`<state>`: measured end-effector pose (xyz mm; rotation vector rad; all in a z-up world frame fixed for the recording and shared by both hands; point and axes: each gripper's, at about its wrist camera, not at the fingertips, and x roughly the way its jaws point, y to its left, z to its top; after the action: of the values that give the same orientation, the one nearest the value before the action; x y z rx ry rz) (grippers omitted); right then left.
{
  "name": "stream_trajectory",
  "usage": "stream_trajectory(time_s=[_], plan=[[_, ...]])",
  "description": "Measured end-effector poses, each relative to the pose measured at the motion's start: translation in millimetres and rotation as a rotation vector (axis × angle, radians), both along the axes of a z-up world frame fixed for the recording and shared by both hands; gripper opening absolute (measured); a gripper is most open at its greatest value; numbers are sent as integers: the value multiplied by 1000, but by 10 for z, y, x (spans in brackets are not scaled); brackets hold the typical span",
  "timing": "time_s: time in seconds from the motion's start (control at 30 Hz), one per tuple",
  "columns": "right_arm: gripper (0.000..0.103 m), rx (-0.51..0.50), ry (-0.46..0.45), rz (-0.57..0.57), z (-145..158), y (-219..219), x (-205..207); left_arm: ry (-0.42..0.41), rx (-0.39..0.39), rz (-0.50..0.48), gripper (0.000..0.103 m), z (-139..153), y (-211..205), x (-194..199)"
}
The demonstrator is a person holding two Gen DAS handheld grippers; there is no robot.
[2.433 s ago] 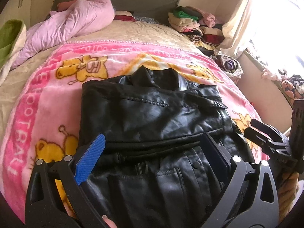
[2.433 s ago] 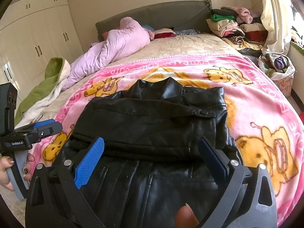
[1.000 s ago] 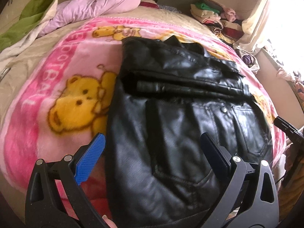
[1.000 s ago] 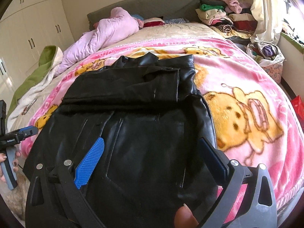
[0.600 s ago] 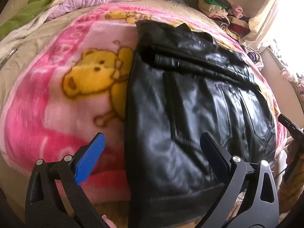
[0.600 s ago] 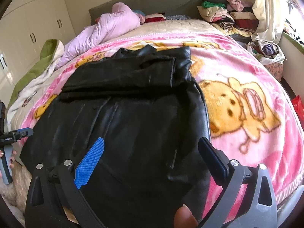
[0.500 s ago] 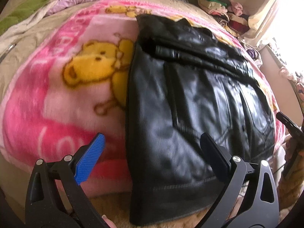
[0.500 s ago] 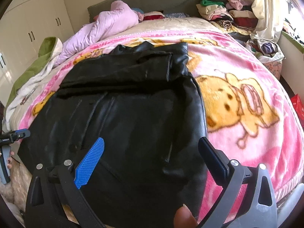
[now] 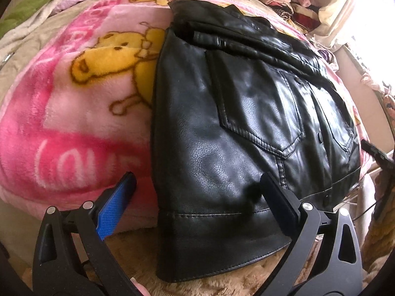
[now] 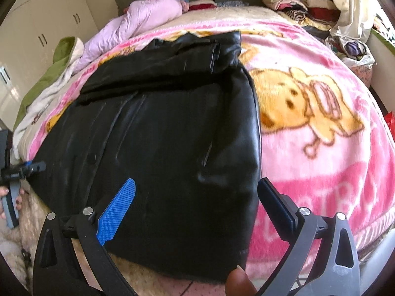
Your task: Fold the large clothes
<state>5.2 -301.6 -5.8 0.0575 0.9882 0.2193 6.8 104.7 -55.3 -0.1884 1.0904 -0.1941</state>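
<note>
A black leather jacket (image 9: 246,113) lies on the pink bear-print blanket (image 9: 74,103), sleeves folded across its top, hem hanging over the bed's near edge. My left gripper (image 9: 197,194) is open at the hem's left corner, its right finger over the leather and the blue pad over the blanket. In the right wrist view the jacket (image 10: 167,133) fills the middle, and my right gripper (image 10: 197,197) is open over the hem's right corner. The left gripper (image 10: 34,166) shows at the far left there, held by a hand. The right gripper's tip (image 9: 377,153) shows at the right edge of the left wrist view.
A lilac duvet (image 10: 138,22) and a green-and-white blanket (image 10: 49,74) lie at the head and left of the bed. Stacked folded clothes (image 10: 296,0) and a curtain (image 10: 350,2) stand at the back right. White wardrobe doors (image 10: 44,29) line the left wall.
Both grippers have pulled back and down from over the folded sleeves to the jacket's hem at the bed edge. Both stay open. The jacket has not moved.
</note>
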Motion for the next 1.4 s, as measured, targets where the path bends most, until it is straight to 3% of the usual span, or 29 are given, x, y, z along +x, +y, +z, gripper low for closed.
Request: stream_trajectory(time_s=[0.23, 0.33, 0.37, 0.4, 0.5, 0.53, 0.57, 0.6, 0.7, 0.8, 0.93, 1.1, 1.4], plan=[[99, 59, 87, 12, -120, -151, -128, -3, -58, 15, 93, -86, 46, 63], [98, 120, 145, 24, -214, -242, -181, -7, -71, 41, 83, -91, 94, 58], [94, 128, 156, 29, -233, -262, -189, -9, -75, 44, 80, -86, 107, 48], [80, 134, 168, 34, -264, -284, -200, -13, -81, 49, 77, -79, 124, 34], [60, 162, 188, 46, -359, -373, -237, -21, -107, 61, 64, -59, 178, -8], [57, 169, 184, 51, -367, -388, -249, -24, -119, 66, 56, -51, 193, -18], [45, 170, 177, 50, -379, -418, -268, -26, -136, 66, 41, -50, 205, -24], [34, 163, 172, 52, -374, -435, -283, -27, -173, 61, 33, -47, 204, -29], [20, 158, 133, 81, -266, -424, -349, -51, -160, 50, 24, -4, 136, -66], [14, 103, 58, 139, -89, -307, -447, -75, -160, 51, 14, 70, 132, -92], [10, 187, -6, 158, 159, -328, -524, -114, -207, 56, 7, 220, 219, -137], [9, 253, -68, 185, 441, -345, -659, -169, -228, 50, 6, 424, 260, -197], [9, 326, -220, 163, 1041, -490, -679, -257, -361, 67, 6, 884, 486, -144]])
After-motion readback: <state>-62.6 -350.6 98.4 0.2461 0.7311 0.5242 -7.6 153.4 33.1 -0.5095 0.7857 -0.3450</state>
